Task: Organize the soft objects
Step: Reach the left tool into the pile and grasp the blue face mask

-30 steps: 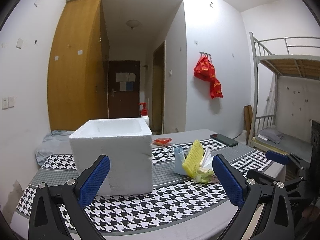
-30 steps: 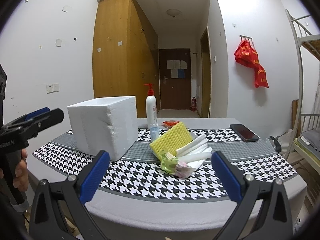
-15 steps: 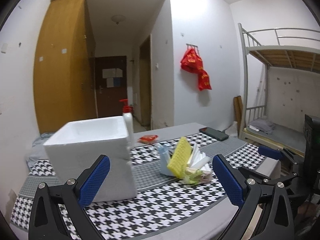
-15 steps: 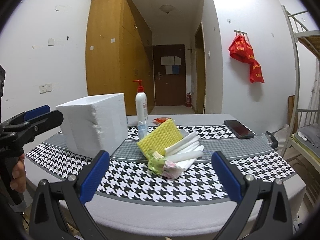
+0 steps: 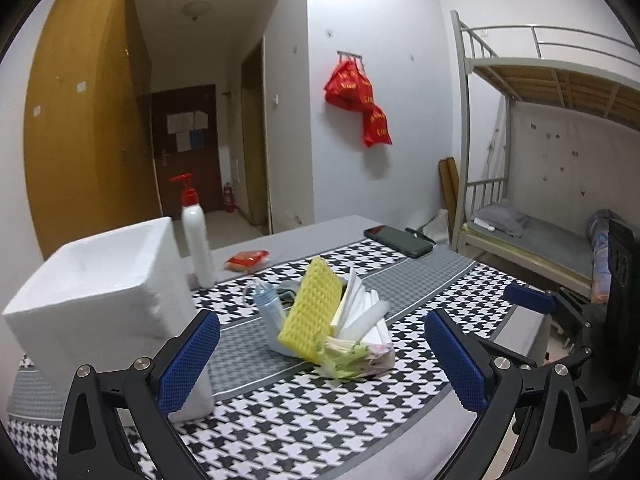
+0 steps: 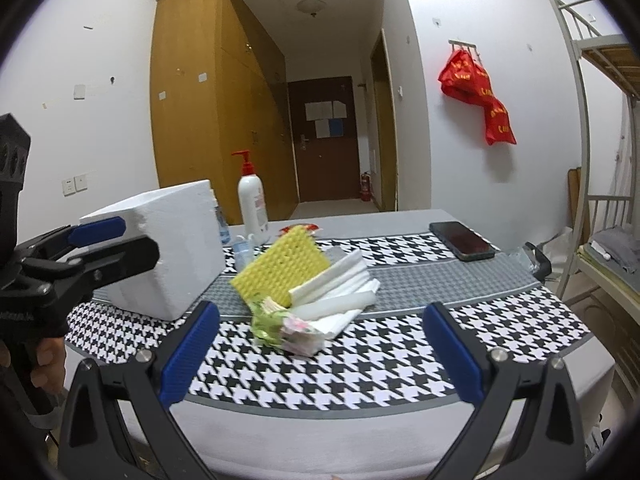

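1. Left wrist view: left gripper [image 5: 322, 354] has its jaws spread wide, nothing between them, hovering over the near edge of the houndstooth table [image 5: 320, 424].
2. Right gripper [image 6: 320, 346] is likewise wide apart and empty, low at the table's front edge.
3. Soft pile sits mid-table: yellow sponge [image 5: 310, 314] tilted on edge, white foam sheets [image 5: 360, 312] leaning against its right side, a blue item [image 5: 266, 302] on its left, a green-pink packet [image 5: 356, 360] at the front.
4. White foam box [image 5: 100, 296] stands open-topped left of the pile, close to the left gripper's left finger.
5. Pump bottle [image 6: 252, 204] stands upright behind the box; red packet [image 5: 246, 259] just beside it.
6. Black phone [image 6: 460, 240] lies flat at the far right, well apart from the pile.
7. Right wrist view: left gripper shows at the left edge, in front of the box.
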Motion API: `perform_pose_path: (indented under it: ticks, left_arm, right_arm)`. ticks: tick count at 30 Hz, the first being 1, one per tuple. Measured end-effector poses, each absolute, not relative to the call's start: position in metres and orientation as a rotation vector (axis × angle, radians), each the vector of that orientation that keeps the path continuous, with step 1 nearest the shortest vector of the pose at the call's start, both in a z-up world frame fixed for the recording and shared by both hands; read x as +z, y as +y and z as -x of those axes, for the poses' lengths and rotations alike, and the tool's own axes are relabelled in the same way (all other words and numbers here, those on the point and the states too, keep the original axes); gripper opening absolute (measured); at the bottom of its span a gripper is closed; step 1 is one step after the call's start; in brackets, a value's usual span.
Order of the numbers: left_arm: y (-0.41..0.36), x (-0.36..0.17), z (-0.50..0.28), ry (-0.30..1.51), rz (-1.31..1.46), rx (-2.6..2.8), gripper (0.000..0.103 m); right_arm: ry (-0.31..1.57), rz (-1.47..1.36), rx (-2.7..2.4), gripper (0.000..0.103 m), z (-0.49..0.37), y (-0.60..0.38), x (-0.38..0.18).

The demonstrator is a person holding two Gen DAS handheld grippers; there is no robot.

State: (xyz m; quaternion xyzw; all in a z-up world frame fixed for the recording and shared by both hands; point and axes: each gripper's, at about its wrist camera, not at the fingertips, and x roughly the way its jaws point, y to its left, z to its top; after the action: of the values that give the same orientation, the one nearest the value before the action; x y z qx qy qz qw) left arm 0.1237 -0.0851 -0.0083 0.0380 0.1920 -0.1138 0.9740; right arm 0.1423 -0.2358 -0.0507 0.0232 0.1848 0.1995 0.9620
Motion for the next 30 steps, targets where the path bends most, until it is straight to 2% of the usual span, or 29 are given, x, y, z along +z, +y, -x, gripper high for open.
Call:
perform_pose_path:
  ticks: [16,19,21,23,24,30]
  left_arm:
    - [-0.088,-0.022,-0.192,0.463,-0.054,-0.138,0.101]
    - [-0.088,-0.026,-0.205,0.490,-0.048,-0.124,0.095]
    - [-0.086,-0.029,-0.214,0.515,-0.026,-0.113,0.087]
    - [-0.084,-0.032,-0.221,0.532,-0.013,-0.111,0.084]
    - [-0.083,-0.034,-0.226,0.541,-0.010,-0.105,0.078]
    - [-0.071,-0.043,-0.246,0.572,0.026,-0.039,0.060]
  right_arm:
    - [0.429,-0.069,0.383,0.103,-0.181,-0.244,-0.061]
    - [0.434,-0.070,0.387,0.103,-0.186,-0.244,-0.061]
    - [0.436,-0.070,0.385,0.103,-0.188,-0.245,-0.061]
    - [0.437,-0.074,0.389,0.103,-0.191,-0.245,-0.062]
    - [0.438,-0.075,0.392,0.103,-0.191,-0.245,-0.062]
    - [0.455,-0.065,0.403,0.103,-0.200,-0.239,-0.062]
